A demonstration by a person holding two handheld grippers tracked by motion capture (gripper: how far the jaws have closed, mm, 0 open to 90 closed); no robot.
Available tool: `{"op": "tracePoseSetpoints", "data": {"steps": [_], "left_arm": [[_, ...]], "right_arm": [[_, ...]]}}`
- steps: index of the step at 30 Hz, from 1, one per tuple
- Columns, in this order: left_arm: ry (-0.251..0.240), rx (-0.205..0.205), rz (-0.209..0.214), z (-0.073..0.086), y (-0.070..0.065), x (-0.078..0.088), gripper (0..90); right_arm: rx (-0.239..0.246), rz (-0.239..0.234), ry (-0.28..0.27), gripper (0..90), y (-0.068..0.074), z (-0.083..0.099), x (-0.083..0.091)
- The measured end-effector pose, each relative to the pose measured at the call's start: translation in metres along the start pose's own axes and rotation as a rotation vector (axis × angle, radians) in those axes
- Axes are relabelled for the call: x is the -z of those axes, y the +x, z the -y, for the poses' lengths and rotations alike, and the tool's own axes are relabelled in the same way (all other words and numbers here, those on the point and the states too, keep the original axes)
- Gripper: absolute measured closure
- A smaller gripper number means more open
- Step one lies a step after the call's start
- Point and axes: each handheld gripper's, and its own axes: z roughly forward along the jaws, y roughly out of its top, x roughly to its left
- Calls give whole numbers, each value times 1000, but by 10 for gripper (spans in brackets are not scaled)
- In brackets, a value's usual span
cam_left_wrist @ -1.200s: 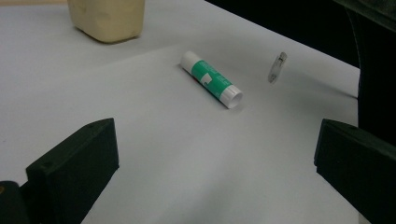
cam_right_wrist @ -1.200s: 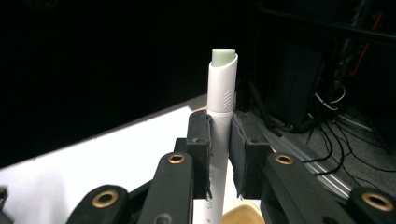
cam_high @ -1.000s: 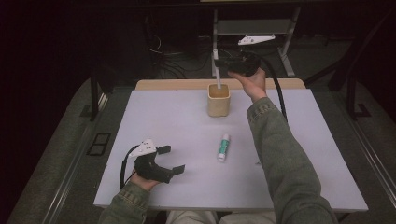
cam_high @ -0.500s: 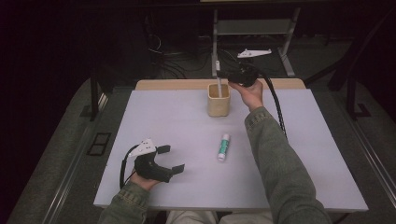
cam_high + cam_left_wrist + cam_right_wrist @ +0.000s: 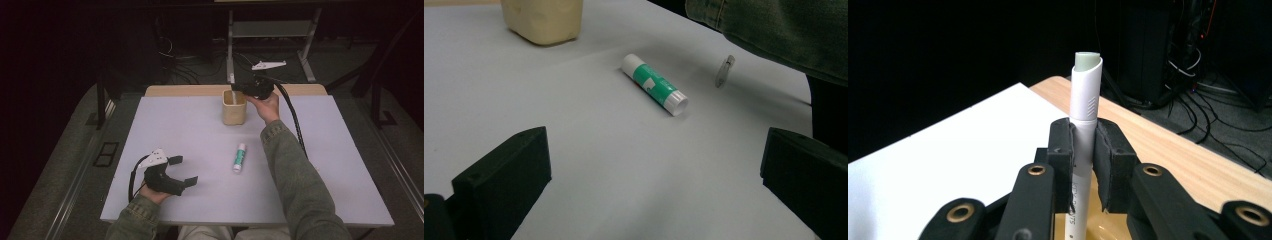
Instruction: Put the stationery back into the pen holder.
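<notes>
We take the beige cup (image 5: 234, 108) as landmark. The right gripper (image 5: 1083, 150) is clenched on a white pen (image 5: 1083, 115), held upright directly above the cup, lower end inside the rim. We judge the pen light, rigid and smooth; the mid-barrel hold suits it, though a slick barrel could slip if the grip loosens. The left gripper (image 5: 182, 171) rests well nearside-left of the cup, jaws spread and empty. A glue stick (image 5: 654, 84) lies nearside of the cup, well apart. The cup stands near the far edge of the white table (image 5: 150, 130); open room lies nearside.
</notes>
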Motion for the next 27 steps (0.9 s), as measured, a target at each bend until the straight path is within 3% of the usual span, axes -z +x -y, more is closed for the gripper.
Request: {"op": "tracePoseSetpoints", "data": {"steps": [6,7,12,24,27], "left_arm": [[2,0,1,0,0,0,0],[2,0,1,0,0,0,0],[6,-3,0,0,0,-1,0],[14,-10,-4,0,0,0,0],[16,-11,-3,0,0,-1,0]], "right_arm": [[-6,2,24,761,2,5,-5],[-6,-2,37,684,3,5,-6],[5,1,47,651,7,4,-7],[23,-7,64,578,14,-6,7],[35,-14,101,549,17,-8,13]]}}
